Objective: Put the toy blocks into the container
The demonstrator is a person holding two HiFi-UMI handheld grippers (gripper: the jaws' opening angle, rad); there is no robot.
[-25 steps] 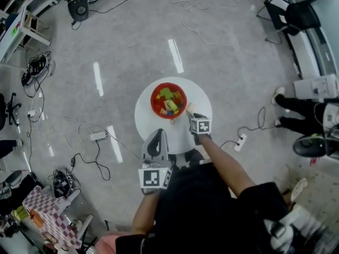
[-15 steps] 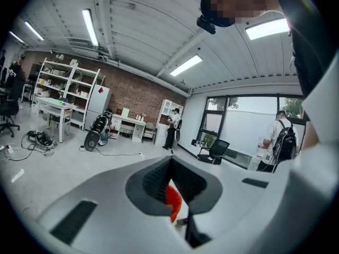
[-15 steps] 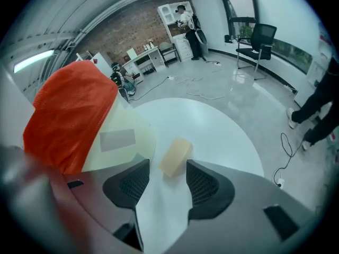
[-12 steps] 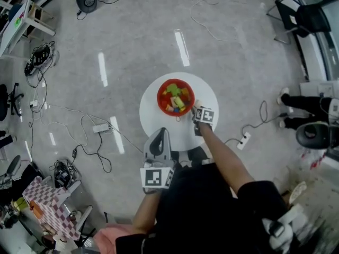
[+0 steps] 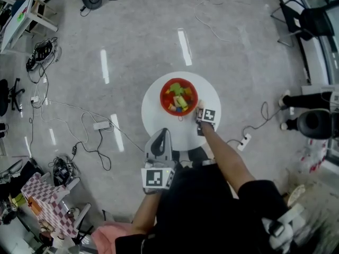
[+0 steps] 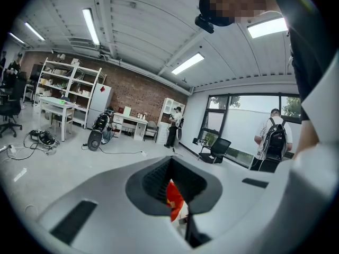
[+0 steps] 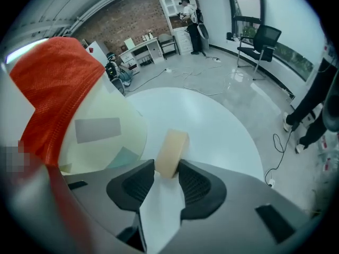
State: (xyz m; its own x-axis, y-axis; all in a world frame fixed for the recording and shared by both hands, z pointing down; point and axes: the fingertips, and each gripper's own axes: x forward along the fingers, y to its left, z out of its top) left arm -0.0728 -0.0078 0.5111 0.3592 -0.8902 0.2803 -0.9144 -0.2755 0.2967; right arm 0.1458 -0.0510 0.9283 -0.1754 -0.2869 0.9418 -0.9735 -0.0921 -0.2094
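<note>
A red bowl with several coloured blocks stands on the round white table. My right gripper points steeply down at the tabletop just right of the bowl. In the right gripper view a cream block stands between its jaws. They have just been closing, and both pads touch the block. The bowl's red rim looms close at the left. My left gripper is held near my body at the table's near edge, jaws together and nothing in them.
Cables and a power strip trail over the grey floor left of the table. An office chair stands far right. A person's feet are at the right. A checkered box sits lower left.
My right gripper has sunk toward the tabletop beside the bowl, with the cream block now between its jaws. The left gripper has stayed where it was.
</note>
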